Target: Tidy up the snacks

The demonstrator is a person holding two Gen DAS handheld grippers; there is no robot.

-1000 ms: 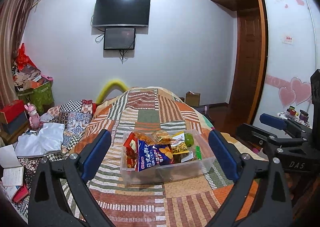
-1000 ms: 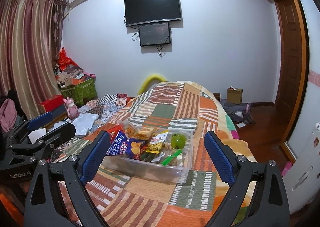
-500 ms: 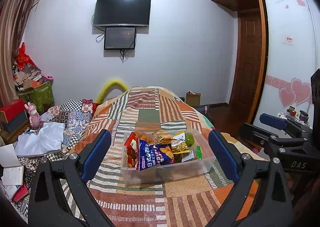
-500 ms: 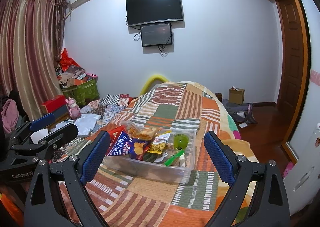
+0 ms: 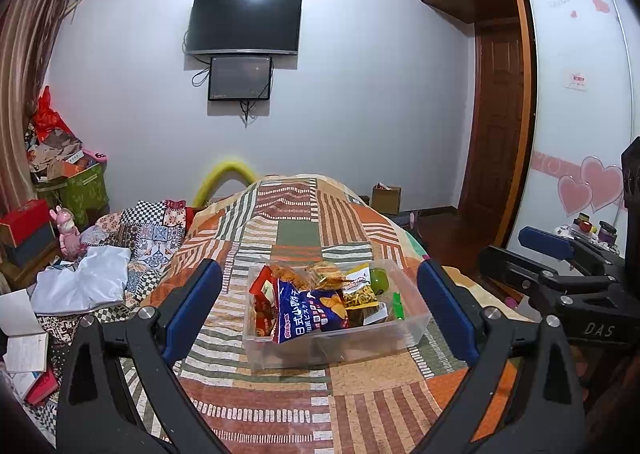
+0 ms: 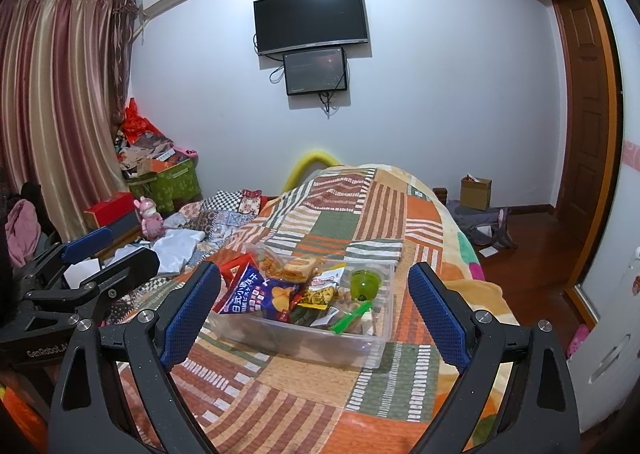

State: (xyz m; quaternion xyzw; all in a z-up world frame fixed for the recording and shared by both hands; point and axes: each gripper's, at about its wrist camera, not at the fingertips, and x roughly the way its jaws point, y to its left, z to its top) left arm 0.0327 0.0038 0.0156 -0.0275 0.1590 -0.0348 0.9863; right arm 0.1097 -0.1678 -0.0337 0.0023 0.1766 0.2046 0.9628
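A clear plastic box (image 5: 416,330) stands on the patchwork bed cover (image 5: 296,238), full of snack packets. A blue chip bag (image 5: 308,314) leans at its front, with a red packet (image 5: 262,286), yellow packets and a green jelly cup (image 5: 379,279) behind. The right wrist view shows the same box (image 6: 376,350), blue bag (image 6: 256,294) and green cup (image 6: 364,285). My left gripper (image 5: 320,310) is open and empty, held above the bed in front of the box. My right gripper (image 6: 314,310) is open and empty too, to the right of the left one.
White cloth (image 5: 84,282) and patterned bedding (image 5: 156,230) lie on the bed's left side, with a pink toy (image 5: 68,230) and boxes beyond. A door (image 5: 496,122) and a wardrobe stand at the right. A cardboard box (image 6: 475,193) sits on the floor.
Both views have shifted slightly; the box sits a touch lower and nearer in the right wrist view. Both grippers have stayed open and empty.
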